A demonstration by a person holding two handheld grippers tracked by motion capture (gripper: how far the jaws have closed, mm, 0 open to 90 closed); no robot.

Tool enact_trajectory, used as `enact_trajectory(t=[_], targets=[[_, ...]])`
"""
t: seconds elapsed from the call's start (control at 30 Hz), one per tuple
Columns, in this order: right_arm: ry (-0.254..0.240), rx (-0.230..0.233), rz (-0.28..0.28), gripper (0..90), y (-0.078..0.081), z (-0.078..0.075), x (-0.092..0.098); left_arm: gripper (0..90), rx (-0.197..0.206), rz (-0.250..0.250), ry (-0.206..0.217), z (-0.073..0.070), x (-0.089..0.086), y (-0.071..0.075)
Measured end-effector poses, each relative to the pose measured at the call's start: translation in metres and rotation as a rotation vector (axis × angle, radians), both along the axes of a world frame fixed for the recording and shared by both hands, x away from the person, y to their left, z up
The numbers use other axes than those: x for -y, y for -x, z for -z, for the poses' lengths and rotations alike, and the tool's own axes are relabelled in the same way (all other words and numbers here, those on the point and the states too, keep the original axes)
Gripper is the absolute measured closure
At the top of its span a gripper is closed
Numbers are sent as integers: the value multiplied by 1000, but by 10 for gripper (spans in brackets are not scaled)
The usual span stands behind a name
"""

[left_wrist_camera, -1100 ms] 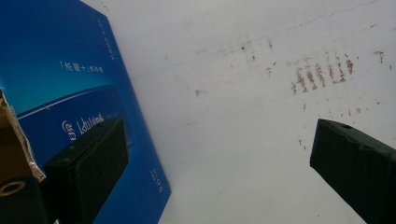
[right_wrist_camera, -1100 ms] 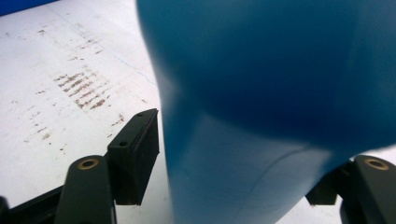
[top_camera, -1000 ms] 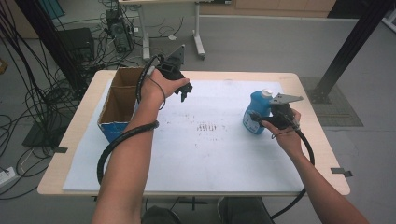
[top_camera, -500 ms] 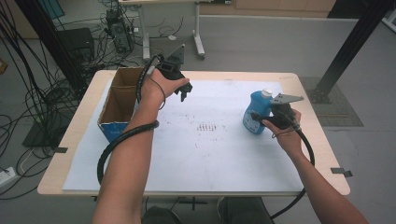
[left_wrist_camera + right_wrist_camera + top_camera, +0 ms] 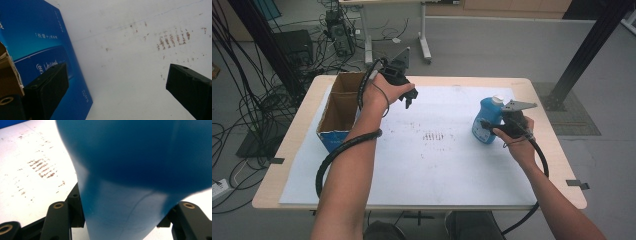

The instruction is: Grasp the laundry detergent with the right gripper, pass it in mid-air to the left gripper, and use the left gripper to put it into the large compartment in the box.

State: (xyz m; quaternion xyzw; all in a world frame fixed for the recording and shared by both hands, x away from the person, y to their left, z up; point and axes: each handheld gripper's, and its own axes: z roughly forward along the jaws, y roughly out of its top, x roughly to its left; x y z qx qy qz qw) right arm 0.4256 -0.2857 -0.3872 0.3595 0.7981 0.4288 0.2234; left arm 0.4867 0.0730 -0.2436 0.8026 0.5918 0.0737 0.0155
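A blue plastic bottle (image 5: pixel 484 114) with a white cap stands at the right of the white sheet (image 5: pixel 437 165). My right gripper (image 5: pixel 493 128) reaches it from the right. Its jaws have just been closing and now press on both sides of the bottle (image 5: pixel 125 182), which sits between them in the right gripper view. My left gripper (image 5: pixel 408 101) hangs above the sheet's far left, beside an open cardboard box (image 5: pixel 331 140). In the left gripper view its jaws stand wide apart with only bare sheet between them (image 5: pixel 117 82). The box's blue side (image 5: pixel 37 37) is at their left.
Brown smudges (image 5: pixel 435 136) mark the sheet's middle. The wooden table edge (image 5: pixel 557 150) runs close behind the right hand. Beyond the table are cables on the floor (image 5: pixel 252 100), a desk frame (image 5: pixel 424 35) and a black slanted post (image 5: pixel 587 50).
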Motion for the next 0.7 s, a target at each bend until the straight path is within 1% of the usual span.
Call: enact_trajectory(t=[0.37, 0.7], targets=[[10, 0, 2, 416, 0, -1, -1, 51, 1, 4, -4, -1, -1, 1], [14, -2, 2, 415, 0, -1, -1, 50, 4, -4, -7, -2, -4, 2]])
